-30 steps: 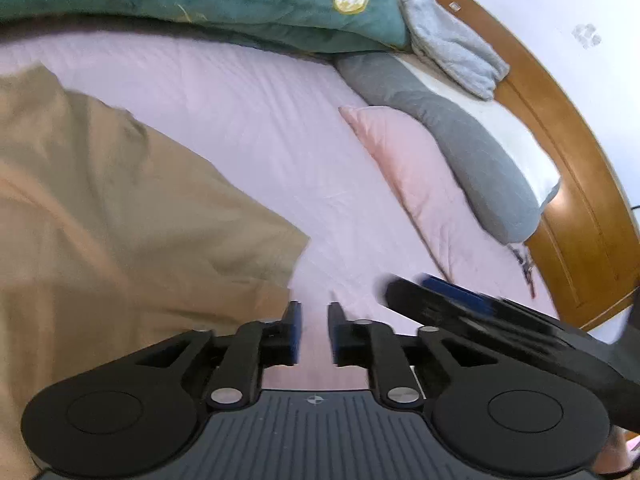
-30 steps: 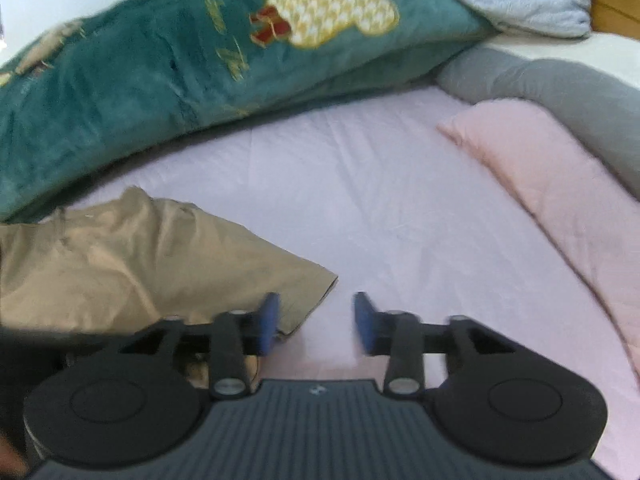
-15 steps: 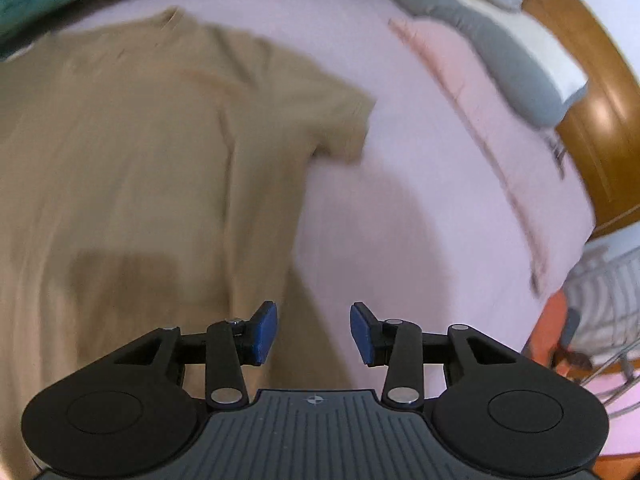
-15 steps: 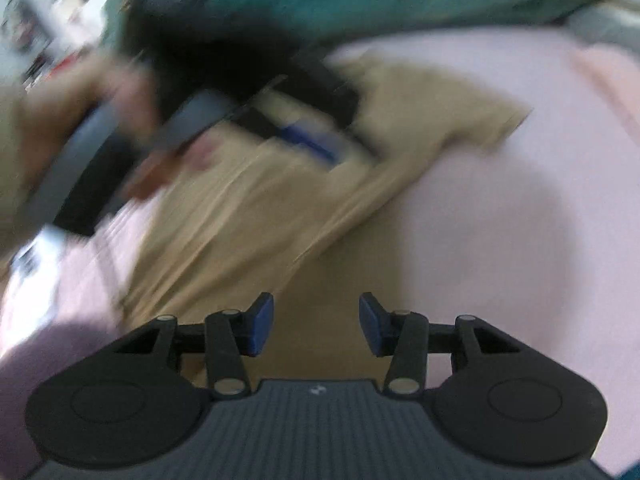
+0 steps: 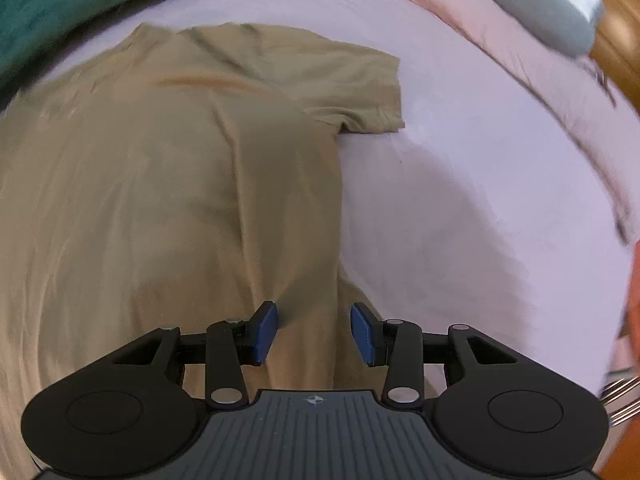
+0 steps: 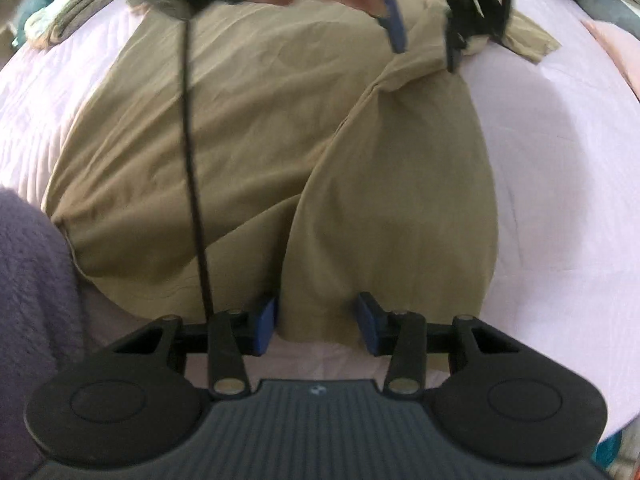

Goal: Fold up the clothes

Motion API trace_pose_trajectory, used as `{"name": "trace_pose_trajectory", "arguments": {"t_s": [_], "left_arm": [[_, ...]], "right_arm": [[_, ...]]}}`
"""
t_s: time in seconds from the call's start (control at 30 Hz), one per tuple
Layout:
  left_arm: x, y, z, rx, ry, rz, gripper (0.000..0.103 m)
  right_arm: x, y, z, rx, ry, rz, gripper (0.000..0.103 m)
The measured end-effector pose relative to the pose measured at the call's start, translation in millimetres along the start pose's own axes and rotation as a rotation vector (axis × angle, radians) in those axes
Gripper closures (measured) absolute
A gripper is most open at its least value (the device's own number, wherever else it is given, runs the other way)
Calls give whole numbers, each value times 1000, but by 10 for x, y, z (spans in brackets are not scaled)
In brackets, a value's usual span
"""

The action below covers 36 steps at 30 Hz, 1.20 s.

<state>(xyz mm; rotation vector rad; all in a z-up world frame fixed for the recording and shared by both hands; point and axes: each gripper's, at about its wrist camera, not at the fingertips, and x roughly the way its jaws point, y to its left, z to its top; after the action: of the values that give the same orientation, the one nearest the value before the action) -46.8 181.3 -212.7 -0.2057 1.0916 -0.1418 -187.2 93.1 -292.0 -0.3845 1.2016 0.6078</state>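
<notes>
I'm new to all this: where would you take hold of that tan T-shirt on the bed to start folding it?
I would take the tan T-shirt along its right side edge: the left gripper near the sleeve, the right gripper at the bottom hem. Both have open jaws. Come in from the bare pink sheet beside it, since the shirt lies flat and that edge is exposed.

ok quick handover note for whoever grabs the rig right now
Left tool: open, empty, over the tan t-shirt's right side edge.
Right tool: open, empty, at the shirt's bottom hem, where a flap is already turned over.
The shirt lies mostly flat on the pink sheet, one sleeve spread out.
Done: shirt laid out, one partial fold.
Left: grip the edge, then finish the folds.
</notes>
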Motion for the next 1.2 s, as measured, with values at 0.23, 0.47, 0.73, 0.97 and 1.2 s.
{"name": "trace_pose_trajectory", "arguments": {"t_s": [0.23, 0.47, 0.73, 0.97, 1.2], "left_arm": [[248, -264, 161, 154, -27, 124, 59], [266, -304, 279, 140, -38, 129, 86], [245, -153, 484, -89, 1, 32, 93], [333, -664, 880, -135, -70, -214, 93], [479, -1208, 1144, -83, -112, -283, 90]], "right_arm": [[-62, -310, -41, 148, 24, 117, 93], [-134, -511, -93, 209, 16, 194, 96], [-328, -1017, -179, 378, -32, 222, 96], [-508, -1596, -332, 529, -100, 103, 96], [-478, -2163, -625, 665, -76, -71, 96]]}}
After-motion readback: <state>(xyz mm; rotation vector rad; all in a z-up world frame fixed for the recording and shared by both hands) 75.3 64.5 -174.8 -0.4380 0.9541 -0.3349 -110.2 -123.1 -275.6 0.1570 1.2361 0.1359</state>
